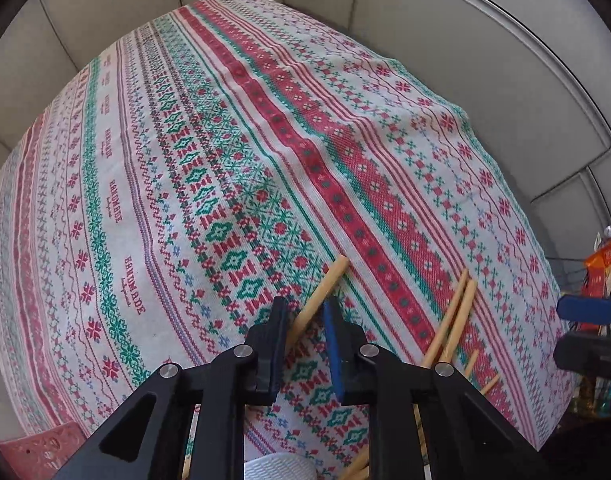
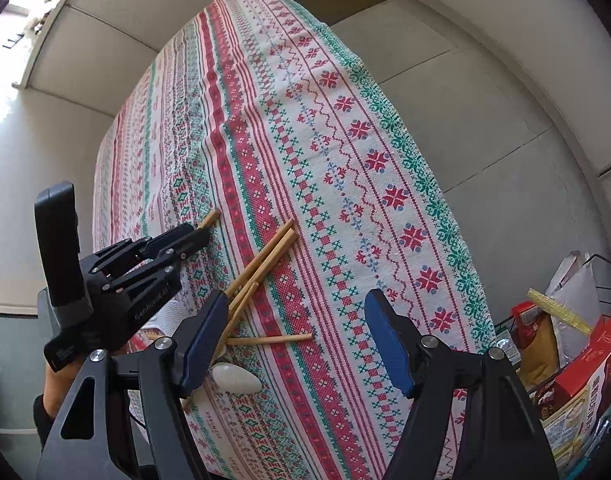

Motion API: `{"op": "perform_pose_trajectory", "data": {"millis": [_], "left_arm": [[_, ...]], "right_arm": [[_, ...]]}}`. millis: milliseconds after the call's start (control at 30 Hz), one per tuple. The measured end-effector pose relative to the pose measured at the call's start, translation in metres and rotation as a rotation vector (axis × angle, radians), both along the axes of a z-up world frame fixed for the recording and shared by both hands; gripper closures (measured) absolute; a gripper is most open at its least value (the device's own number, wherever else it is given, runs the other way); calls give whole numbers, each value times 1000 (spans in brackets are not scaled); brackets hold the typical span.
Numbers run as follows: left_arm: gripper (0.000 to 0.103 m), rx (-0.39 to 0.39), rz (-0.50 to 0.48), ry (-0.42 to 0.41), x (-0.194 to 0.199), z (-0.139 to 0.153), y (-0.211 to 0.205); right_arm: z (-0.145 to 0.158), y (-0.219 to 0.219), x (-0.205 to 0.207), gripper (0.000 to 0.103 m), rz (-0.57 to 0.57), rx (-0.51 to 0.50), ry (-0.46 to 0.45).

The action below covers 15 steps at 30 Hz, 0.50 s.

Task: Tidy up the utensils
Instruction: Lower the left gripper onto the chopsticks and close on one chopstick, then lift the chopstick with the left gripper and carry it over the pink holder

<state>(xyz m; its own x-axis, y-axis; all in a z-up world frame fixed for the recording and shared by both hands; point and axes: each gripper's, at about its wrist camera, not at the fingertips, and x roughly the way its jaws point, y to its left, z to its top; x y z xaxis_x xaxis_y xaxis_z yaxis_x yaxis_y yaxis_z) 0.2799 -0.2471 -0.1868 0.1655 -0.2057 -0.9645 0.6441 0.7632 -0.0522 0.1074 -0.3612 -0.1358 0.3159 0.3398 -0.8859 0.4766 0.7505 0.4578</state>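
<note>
Low in the frame's centre, the left gripper has its jaws narrowed around one chopstick lying on the tablecloth, probably light, stiff and slippery, best pinched mid-shaft, while the right gripper hangs released above the others.
</note>
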Motion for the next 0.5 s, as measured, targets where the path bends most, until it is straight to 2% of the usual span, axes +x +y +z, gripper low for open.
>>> {"op": "perform_pose_trajectory", "data": {"millis": [200, 267, 333, 500], "left_arm": [[89, 48, 32, 9, 22, 0, -17], [90, 40, 54, 7, 29, 1, -17], [96, 35, 78, -31, 30, 5, -15], [96, -25, 120, -96, 25, 36, 4]], "right_arm": [[-4, -8, 1, 30, -23, 48, -3], [-6, -10, 1, 31, -33, 63, -2], [-8, -11, 0, 36, -41, 84, 0], [-11, -6, 1, 46, -30, 146, -14]]}}
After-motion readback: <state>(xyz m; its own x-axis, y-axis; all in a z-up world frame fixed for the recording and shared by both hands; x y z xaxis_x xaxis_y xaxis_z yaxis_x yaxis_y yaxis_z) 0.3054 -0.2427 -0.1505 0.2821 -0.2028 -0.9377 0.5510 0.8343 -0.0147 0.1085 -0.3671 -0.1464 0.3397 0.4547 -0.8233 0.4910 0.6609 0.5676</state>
